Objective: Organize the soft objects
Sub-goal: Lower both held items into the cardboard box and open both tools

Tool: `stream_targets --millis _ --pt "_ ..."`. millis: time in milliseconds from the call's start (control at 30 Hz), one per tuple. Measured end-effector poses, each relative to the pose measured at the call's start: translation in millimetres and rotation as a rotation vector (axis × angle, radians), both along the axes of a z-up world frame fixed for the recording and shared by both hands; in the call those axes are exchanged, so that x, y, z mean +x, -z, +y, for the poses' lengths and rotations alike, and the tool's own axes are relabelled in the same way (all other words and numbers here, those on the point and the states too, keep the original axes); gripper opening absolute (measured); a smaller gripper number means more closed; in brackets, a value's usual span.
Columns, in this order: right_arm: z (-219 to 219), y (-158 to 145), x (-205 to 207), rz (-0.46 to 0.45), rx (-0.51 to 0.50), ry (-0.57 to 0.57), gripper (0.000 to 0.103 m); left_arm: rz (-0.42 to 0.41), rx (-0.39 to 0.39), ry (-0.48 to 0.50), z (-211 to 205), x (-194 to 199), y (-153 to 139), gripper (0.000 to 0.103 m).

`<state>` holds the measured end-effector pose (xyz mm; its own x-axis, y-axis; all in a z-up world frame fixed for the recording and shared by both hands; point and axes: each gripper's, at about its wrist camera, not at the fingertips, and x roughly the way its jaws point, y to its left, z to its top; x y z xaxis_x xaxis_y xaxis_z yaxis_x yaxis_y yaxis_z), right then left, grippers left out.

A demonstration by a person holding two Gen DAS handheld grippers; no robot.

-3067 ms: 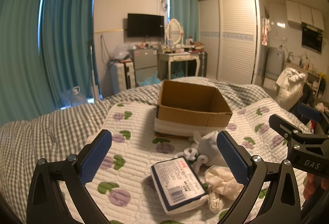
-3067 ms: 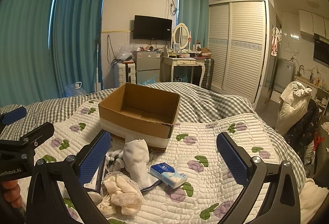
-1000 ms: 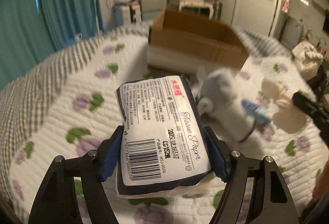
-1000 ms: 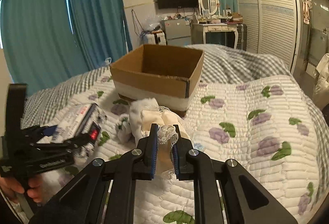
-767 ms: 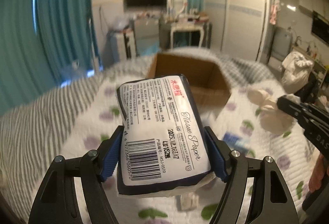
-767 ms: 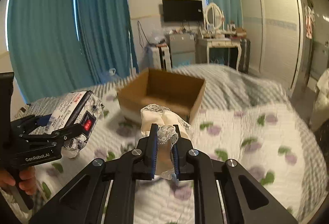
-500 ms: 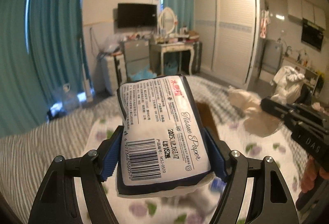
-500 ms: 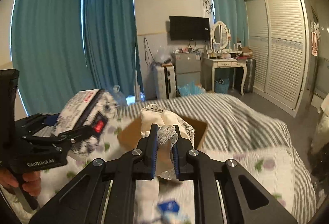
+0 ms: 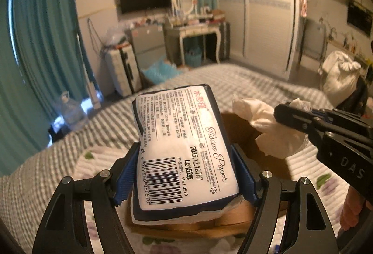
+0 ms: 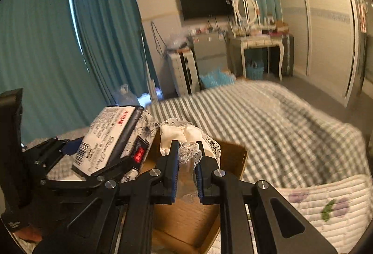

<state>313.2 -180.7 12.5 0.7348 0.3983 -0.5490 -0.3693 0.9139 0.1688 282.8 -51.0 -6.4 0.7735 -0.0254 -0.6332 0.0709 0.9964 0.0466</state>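
Left of the open brown cardboard box (image 10: 205, 212): left gripper (image 9: 186, 174), jaws clamped on the flanks of the white-and-navy plastic tissue pack (image 9: 184, 154), barcode face up. Lifted off the quilted white bedspread with purple flowers (image 10: 326, 198), where it lay a few seconds ago, and now carried up over the box's near-left edge. In the right wrist view, pack tilted, one corner reaching over the brown interior.

Over the box itself: right gripper (image 10: 187, 170), jaws narrowed hard onto the cream lace-trimmed fabric bundle (image 10: 186, 135), cloth bulging above the blue pads (image 10: 174, 170). Also raised from the bedspread in the last second; now held directly above the box opening, just right of the tissue pack and apart from it.

Right of the box: only grey-checked blanket (image 10: 268, 119) and bedspread, blurred by motion.

Meaning for the task: both pickups done, both soft items brought to the container at once. Probably next, lowering and releasing into the box, one at a time to avoid the grippers colliding. Pack wider than the bundle, so likely needs flat placement. Other soft items not in view now.
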Motion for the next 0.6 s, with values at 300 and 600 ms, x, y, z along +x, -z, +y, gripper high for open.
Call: stream_targets --millis 300,600 --pt "-15.2 18.4 14.5 0.016 0.041 0.011 0.039 -0.019 0.006 -0.029 -3.8 3.0 11.3 0.087" --pt "-42.9 -61.9 -42.0 -0.095 0.039 0.048 0.06 -0.14 -0.015 -0.044 6.5 -57.5 -65.8 0.097"
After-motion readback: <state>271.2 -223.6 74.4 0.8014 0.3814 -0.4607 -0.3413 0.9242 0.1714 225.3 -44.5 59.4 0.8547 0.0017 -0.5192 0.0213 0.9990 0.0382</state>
